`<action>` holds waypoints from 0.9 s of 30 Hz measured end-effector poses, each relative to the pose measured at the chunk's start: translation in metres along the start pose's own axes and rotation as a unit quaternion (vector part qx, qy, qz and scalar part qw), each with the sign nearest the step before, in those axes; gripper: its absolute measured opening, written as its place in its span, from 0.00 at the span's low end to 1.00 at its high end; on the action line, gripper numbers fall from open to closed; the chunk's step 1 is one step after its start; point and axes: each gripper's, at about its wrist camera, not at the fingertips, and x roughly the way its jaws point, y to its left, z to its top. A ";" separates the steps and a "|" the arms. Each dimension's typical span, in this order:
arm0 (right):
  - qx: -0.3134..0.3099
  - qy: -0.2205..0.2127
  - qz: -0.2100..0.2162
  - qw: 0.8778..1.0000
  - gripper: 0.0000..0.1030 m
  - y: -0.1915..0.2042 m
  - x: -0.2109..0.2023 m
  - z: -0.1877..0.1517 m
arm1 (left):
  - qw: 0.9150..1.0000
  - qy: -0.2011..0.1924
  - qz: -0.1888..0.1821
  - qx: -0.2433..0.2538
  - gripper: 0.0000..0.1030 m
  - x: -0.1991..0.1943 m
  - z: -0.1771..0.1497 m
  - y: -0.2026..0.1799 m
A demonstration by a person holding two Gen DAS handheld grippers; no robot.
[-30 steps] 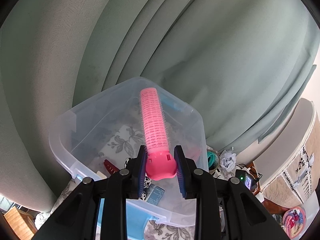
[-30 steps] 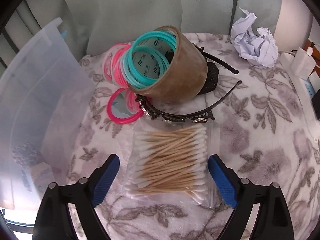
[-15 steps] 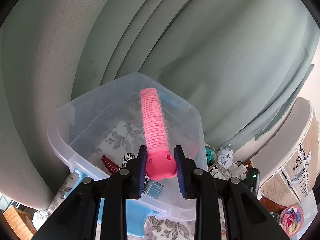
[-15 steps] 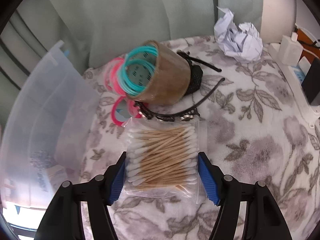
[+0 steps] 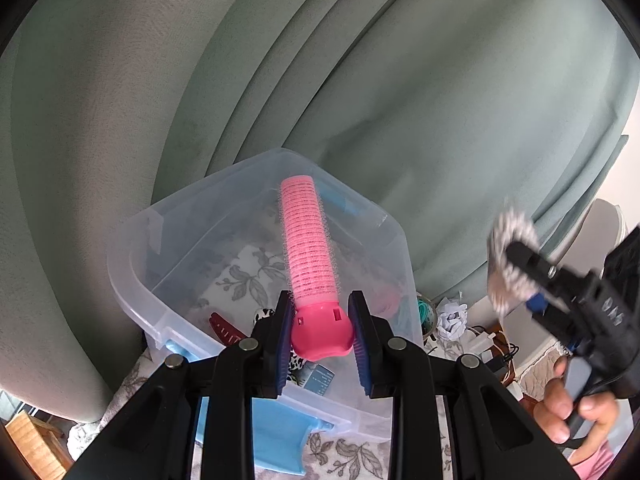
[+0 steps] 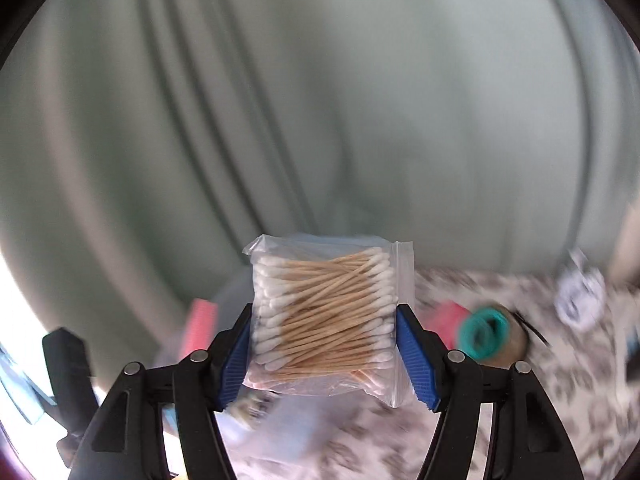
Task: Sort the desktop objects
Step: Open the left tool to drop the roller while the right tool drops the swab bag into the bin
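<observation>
Clear plastic crinkles between the right gripper (image 6: 324, 354) pads; its jaws have just closed on the bag of cotton swabs (image 6: 324, 316) and lifted it off the flowered cloth (image 6: 560, 392), where it lay a second ago; the bag now hangs in the air, ready for the bin. Left gripper (image 5: 322, 330) is clamped on the pink hair roller (image 5: 310, 258) above the clear bin (image 5: 132, 276), unchanged; both things likely go in next.

Pink hair roller (image 5: 310, 248); clear bin (image 5: 132, 276); grey-green curtain (image 5: 400, 100); grey floral tablecloth (image 6: 520, 392).
</observation>
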 end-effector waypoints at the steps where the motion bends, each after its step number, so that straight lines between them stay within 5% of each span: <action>1: -0.008 0.001 0.008 1.000 0.68 0.008 0.004 0.002 | 1.000 0.000 0.001 0.000 0.27 0.002 0.001 0.001; 13: -0.051 0.057 0.021 0.997 0.68 0.037 0.065 -0.008 | 1.000 -0.004 0.011 -0.005 0.27 -0.020 0.004 0.007; 27: -0.056 0.083 0.013 0.995 0.69 0.039 0.084 -0.013 | 1.000 -0.007 0.024 0.001 0.28 -0.016 0.012 0.009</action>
